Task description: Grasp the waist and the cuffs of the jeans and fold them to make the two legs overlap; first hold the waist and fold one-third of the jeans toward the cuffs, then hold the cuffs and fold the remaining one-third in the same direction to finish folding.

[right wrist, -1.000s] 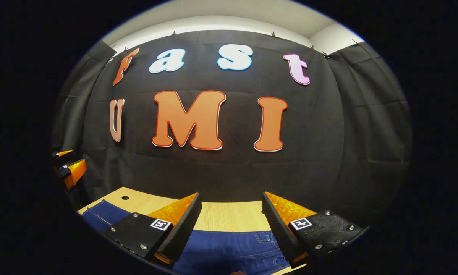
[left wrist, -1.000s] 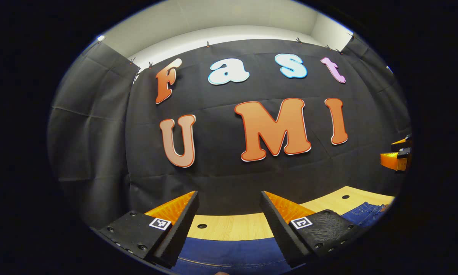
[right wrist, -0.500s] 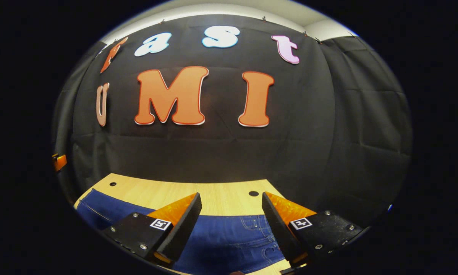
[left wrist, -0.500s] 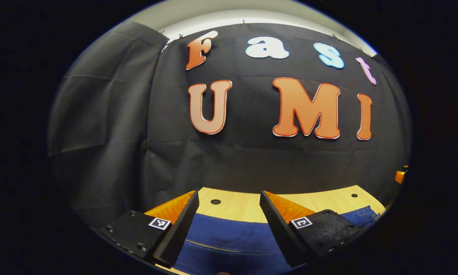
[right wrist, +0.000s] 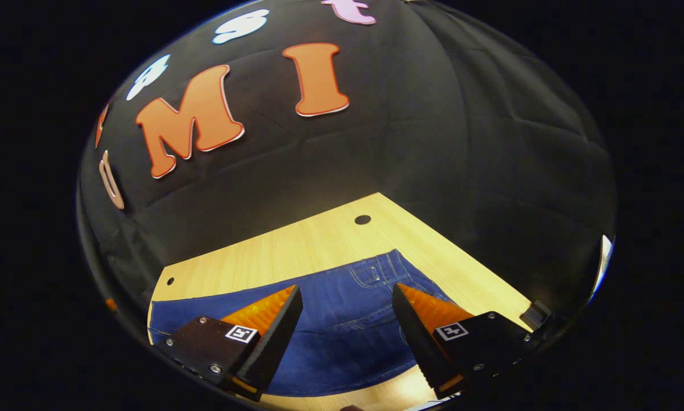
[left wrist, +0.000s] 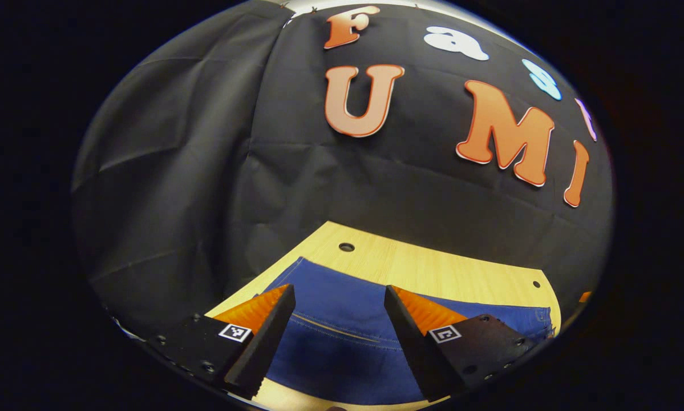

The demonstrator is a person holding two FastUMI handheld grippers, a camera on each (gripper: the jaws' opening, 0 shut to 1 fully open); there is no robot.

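In the left gripper view the left hand-held gripper [left wrist: 336,325] is released, its two black fingers spread wide with nothing between them. It hangs above the blue jeans [left wrist: 342,319], and contact with the cloth cannot be told. Here the denim is plain, crossed by one stitched seam, with a corner of the fabric reaching toward the far left of the tabletop [left wrist: 427,268].

In the right gripper view the right hand-held gripper [right wrist: 347,325] is likewise spread wide and grasps nothing, hanging over the jeans [right wrist: 342,325]. This side of the denim carries a pocket [right wrist: 370,274] with stitching, just beyond the fingertips, a detail the plain stretch under the other gripper lacks.

The jeans lie flat across the light wooden tabletop [right wrist: 296,251], which has small round holes near its far edge, one hole [left wrist: 346,247] in the left gripper view and another hole [right wrist: 363,220] by the far right corner in the right gripper view. Black cloth [right wrist: 433,142] hangs as the wall behind and beside the tabletop
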